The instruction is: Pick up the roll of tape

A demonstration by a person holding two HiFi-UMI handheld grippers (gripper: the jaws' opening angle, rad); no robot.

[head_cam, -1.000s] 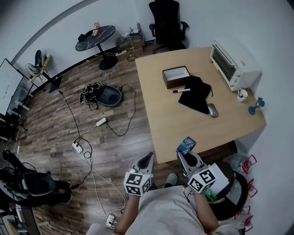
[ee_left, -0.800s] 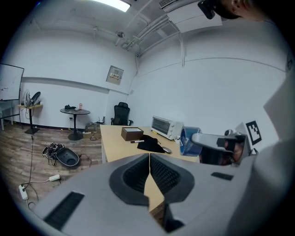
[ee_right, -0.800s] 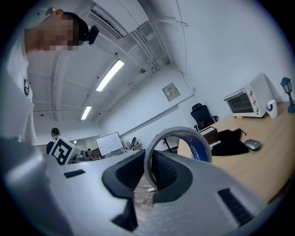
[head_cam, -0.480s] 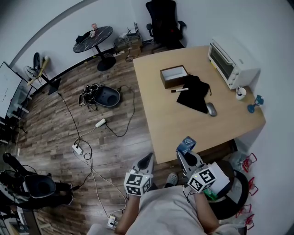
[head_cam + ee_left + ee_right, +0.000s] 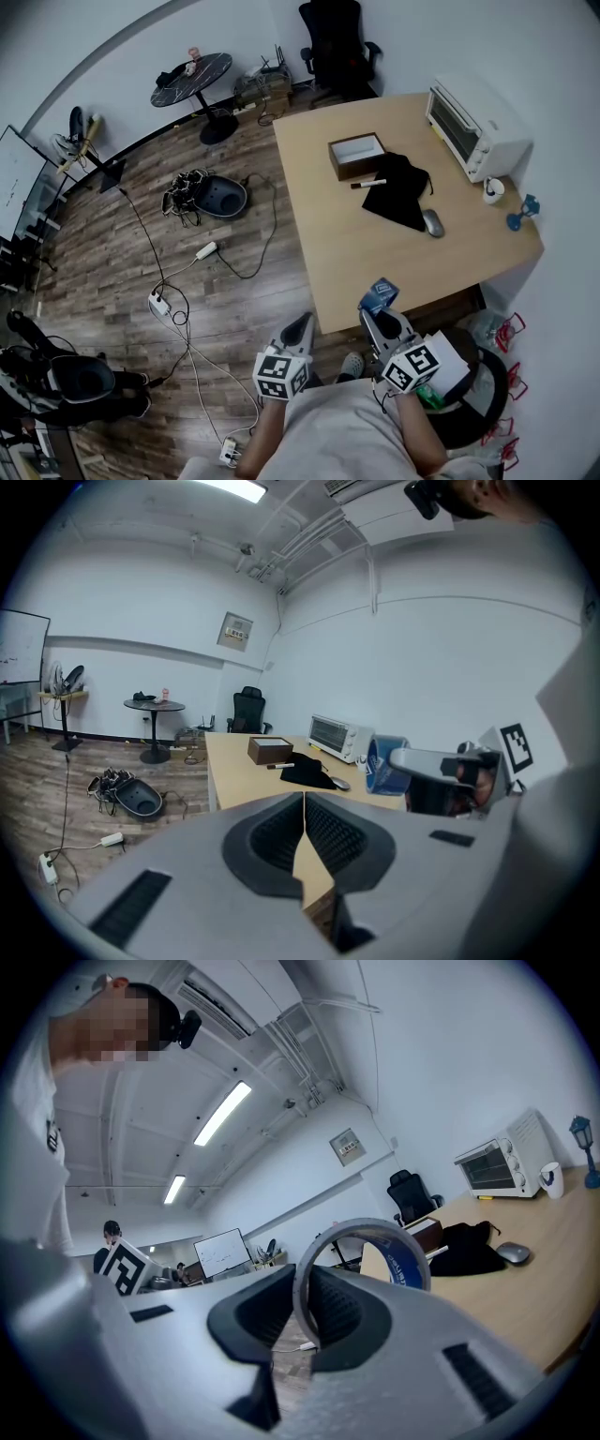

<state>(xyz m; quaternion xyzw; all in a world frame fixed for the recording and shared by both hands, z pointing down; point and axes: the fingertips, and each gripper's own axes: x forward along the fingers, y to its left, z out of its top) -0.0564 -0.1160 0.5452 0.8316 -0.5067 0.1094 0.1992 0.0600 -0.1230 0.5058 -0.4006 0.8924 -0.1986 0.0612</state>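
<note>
The roll of tape, a grey ring with a blue printed inner side, hangs just off the near edge of the wooden table. My right gripper is shut on its wall. In the right gripper view the tape ring stands upright between the dark pads of the right gripper, which pinch its left side. My left gripper is beside it over the floor, shut and empty. In the left gripper view the left gripper has its pads pressed together, and the tape shows at the right.
On the table lie a brown open box, a marker, a black cloth, a mouse and a white toaster oven. Cables and a power strip trail over the wooden floor at the left.
</note>
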